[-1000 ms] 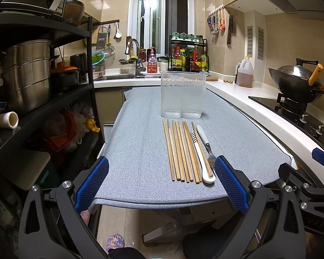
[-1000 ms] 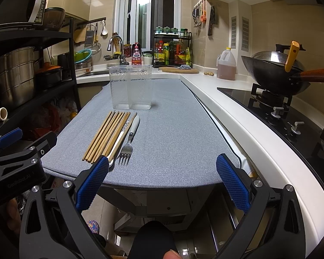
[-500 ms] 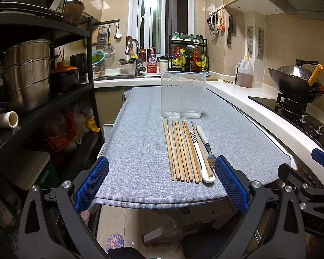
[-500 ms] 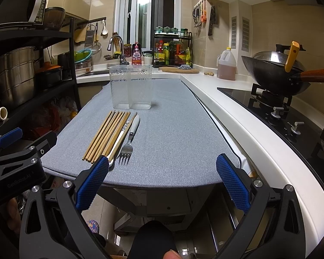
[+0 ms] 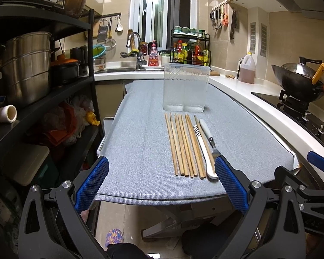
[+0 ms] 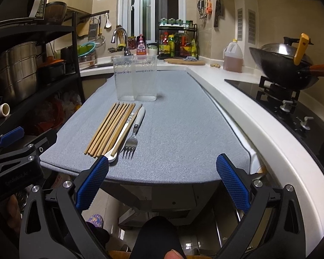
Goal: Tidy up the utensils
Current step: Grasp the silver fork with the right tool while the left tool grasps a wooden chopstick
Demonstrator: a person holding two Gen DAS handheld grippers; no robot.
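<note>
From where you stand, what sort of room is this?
A home kitchen, most likely: a sink with a tap by the window, a wok on the stove, and a rack of sauce bottles on the counter.

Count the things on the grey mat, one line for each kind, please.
Chopsticks: 8 (closely packed, so the count is approximate)
Spoon: 1
Fork: 1
Clear container: 1
Total: 11

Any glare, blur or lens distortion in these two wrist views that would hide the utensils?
Left wrist: strong fisheye bowing of the counter edge, chopsticks sharp, the left tongs covering the fork's tines. Right wrist: same bowing, window slightly blown out, fork crisp and evenly lit.
</note>
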